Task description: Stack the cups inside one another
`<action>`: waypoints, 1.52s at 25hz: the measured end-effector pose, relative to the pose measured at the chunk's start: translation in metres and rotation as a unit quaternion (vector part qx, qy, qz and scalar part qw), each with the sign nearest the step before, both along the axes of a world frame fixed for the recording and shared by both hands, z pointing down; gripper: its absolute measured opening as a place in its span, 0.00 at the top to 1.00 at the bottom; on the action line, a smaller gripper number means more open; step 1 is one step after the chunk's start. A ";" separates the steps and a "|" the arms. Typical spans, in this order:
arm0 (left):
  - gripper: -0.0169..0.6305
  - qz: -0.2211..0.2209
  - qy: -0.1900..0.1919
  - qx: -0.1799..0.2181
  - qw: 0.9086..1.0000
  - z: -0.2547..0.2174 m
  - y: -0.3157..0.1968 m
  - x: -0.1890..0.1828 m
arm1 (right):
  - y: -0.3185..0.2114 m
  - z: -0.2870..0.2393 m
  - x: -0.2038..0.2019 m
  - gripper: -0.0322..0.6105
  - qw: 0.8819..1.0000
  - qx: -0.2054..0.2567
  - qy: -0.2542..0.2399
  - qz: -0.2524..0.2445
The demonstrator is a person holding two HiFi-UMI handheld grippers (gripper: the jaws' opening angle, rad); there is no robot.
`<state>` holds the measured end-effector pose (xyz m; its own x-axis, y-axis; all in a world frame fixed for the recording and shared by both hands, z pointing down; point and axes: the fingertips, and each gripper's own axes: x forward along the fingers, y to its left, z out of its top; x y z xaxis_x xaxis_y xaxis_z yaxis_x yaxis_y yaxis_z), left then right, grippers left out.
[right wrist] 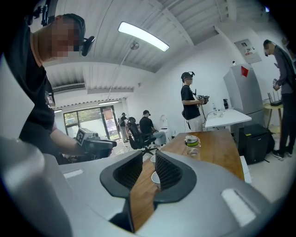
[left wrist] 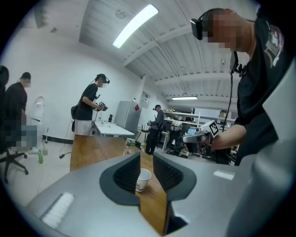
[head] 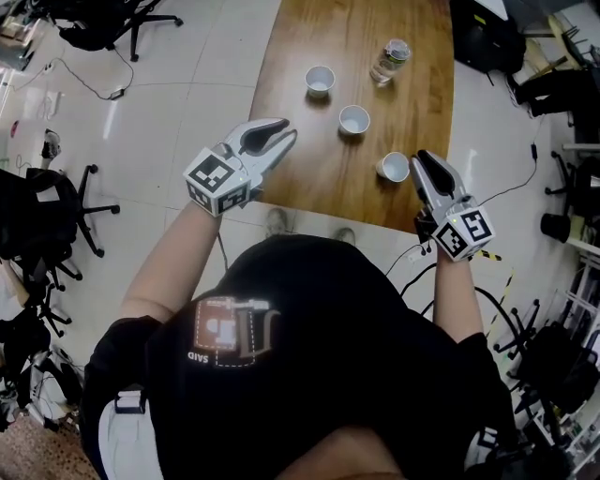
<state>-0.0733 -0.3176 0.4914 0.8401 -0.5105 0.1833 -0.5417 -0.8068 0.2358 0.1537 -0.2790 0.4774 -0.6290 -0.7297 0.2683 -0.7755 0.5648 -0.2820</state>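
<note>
Three white paper cups (head: 320,81) (head: 354,120) (head: 394,167) and one clear jar (head: 389,61) sit on one wooden table (head: 347,28). Two grippers, the left gripper (head: 286,131) and the right gripper (head: 422,157), both have jaws slightly parted and hold nothing.

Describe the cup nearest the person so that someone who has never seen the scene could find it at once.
Find the wooden table and the diagonal row of three white cups on it. Take the nearest cup, at the end of the row closest to the person. Unlike the middle cup and the far cup, it sits beside the tip of the right gripper.
</note>
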 end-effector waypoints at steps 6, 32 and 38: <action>0.85 0.132 -0.168 0.078 0.974 0.039 -0.008 0.067 | 0.007 0.015 0.026 0.79 1.000 -0.020 0.003 0.014; 0.95 0.307 -0.532 0.093 0.784 0.209 -0.025 0.144 | 0.040 0.047 0.104 0.79 0.996 -0.043 -0.012 0.072; 0.95 0.283 -0.488 0.076 0.822 0.156 -0.033 0.145 | 0.035 0.047 0.097 0.79 0.997 -0.044 -0.014 0.065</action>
